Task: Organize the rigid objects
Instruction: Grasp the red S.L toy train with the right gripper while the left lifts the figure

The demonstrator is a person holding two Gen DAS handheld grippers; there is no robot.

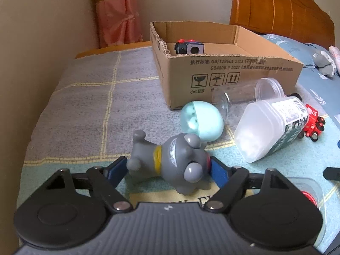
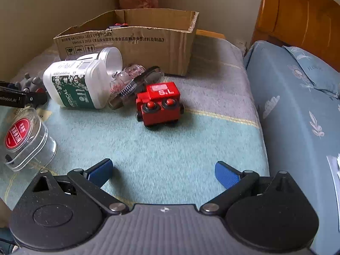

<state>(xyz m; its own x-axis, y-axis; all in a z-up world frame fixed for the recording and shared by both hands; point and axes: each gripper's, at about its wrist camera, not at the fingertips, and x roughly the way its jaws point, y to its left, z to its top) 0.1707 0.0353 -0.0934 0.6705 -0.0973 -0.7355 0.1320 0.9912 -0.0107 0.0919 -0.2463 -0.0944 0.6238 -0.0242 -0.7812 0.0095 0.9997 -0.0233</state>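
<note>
A grey toy dog [image 1: 170, 159] with a yellow collar lies on its side on the blanket between the blue pads of my left gripper [image 1: 167, 171]; the jaws stand wide and I cannot tell if the pads touch it. A pale teal egg toy [image 1: 201, 122] lies just behind it. A cardboard box [image 1: 223, 72] beyond holds a small black-and-red toy [image 1: 189, 46]. My right gripper [image 2: 163, 173] is open and empty above the blanket, facing a red toy train [image 2: 160, 104]. The box also shows in the right wrist view [image 2: 136, 42].
A white medical bottle [image 2: 74, 82] and clear plastic cups [image 1: 267, 89] lie on their sides near the box. A clear jar with a red label [image 2: 23, 140] lies left of my right gripper. A blue pillow [image 2: 297, 106] and wooden headboard [image 2: 297, 17] are at right.
</note>
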